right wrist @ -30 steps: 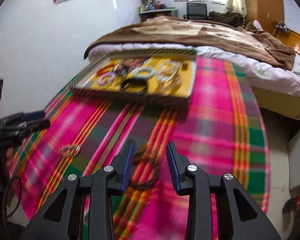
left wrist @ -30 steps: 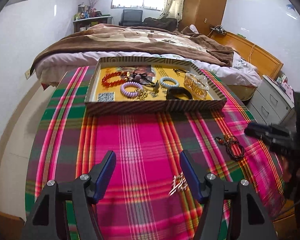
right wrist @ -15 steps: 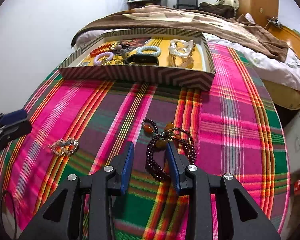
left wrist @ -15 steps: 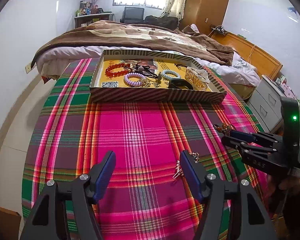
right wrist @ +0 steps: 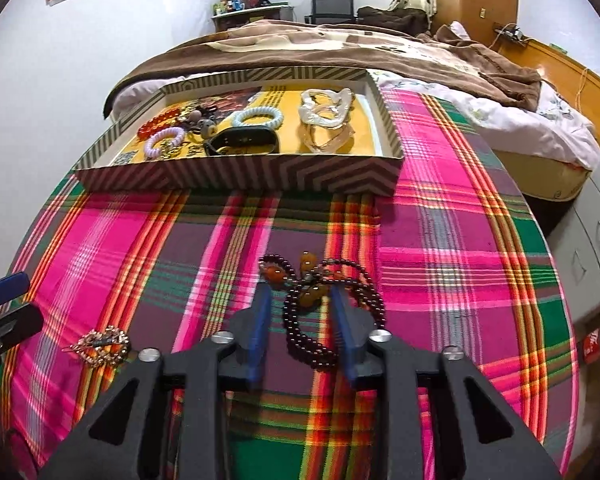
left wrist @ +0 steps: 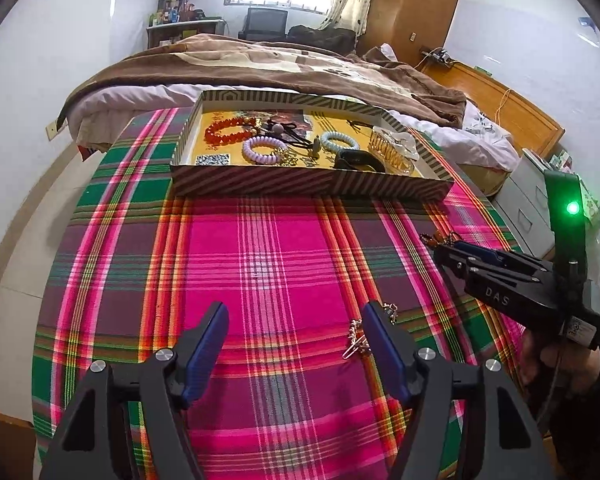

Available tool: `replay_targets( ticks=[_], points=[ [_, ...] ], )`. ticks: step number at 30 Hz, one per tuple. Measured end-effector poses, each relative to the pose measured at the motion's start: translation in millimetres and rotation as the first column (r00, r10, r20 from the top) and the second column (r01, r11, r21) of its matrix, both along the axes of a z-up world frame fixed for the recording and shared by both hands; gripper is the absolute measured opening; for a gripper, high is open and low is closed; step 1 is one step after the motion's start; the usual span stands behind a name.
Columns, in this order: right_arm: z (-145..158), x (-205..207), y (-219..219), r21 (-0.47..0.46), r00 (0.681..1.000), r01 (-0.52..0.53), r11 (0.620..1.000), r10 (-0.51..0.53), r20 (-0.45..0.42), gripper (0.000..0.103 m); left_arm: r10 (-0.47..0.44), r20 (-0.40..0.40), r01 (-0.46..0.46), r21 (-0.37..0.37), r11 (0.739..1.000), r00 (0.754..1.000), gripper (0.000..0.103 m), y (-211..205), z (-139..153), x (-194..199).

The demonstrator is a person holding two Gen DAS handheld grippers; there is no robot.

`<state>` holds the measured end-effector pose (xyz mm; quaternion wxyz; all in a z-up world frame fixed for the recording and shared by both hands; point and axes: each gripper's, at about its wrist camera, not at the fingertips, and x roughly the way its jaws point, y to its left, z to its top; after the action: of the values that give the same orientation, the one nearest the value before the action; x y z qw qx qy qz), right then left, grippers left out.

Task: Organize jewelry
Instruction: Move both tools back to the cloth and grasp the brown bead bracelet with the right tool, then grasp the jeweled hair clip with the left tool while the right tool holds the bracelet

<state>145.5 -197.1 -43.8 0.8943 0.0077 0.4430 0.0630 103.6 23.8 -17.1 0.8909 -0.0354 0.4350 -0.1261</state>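
Note:
A dark maroon bead necklace (right wrist: 300,320) with amber beads lies in a heap on the plaid cloth. My right gripper (right wrist: 301,294) is down over it with the jaws closing; part of the strand sits between the fingers and the rest spills right, and no firm pinch shows. The left wrist view shows this gripper (left wrist: 440,245) low at the right. My left gripper (left wrist: 293,312) hovers open above the cloth, nothing between its fingers. A small gold and silver clip (left wrist: 356,345) lies just inside its right finger, and the same clip (right wrist: 100,345) shows in the right wrist view.
A striped shallow tray (left wrist: 312,184) at the far end holds an orange bead bracelet (left wrist: 226,132), a lilac coil band (left wrist: 262,148), a pale blue coil band (left wrist: 340,142), a black band (left wrist: 358,160) and a clear claw clip (left wrist: 392,148). A bed lies beyond, drawers (left wrist: 536,204) at right.
My right gripper has come down onto the bead necklace and its jaws have narrowed around the strand. The left gripper has hardly moved; the clip now lies by its right finger.

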Motion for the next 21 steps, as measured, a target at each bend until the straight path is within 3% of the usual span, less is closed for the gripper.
replay_targets(
  ticks=[1,3,7,21],
  points=[
    [0,0,-3,0.016,1.0,0.003,1.0,-0.003,-0.001,0.02,-0.001,0.0,0.001,0.001,1.0,1.0,0.069,0,0,0],
    [0,0,-11,0.042,1.0,0.013,0.999,-0.013,-0.007,0.006,-0.002,0.0,0.002,0.003,1.0,1.0,0.069,1,0,1],
    [1,-3,-19,0.053,1.0,-0.005,0.999,0.005,-0.006,0.006,-0.007,-0.007,0.007,0.006,1.0,1.0,0.069,-1,0,3],
    [13,-29,-49,0.153,0.999,-0.022,0.988,0.015,0.049,0.003,-0.166,-0.024,0.168,0.082,0.982,0.986,0.069,-49,-10,-2]
  ],
)
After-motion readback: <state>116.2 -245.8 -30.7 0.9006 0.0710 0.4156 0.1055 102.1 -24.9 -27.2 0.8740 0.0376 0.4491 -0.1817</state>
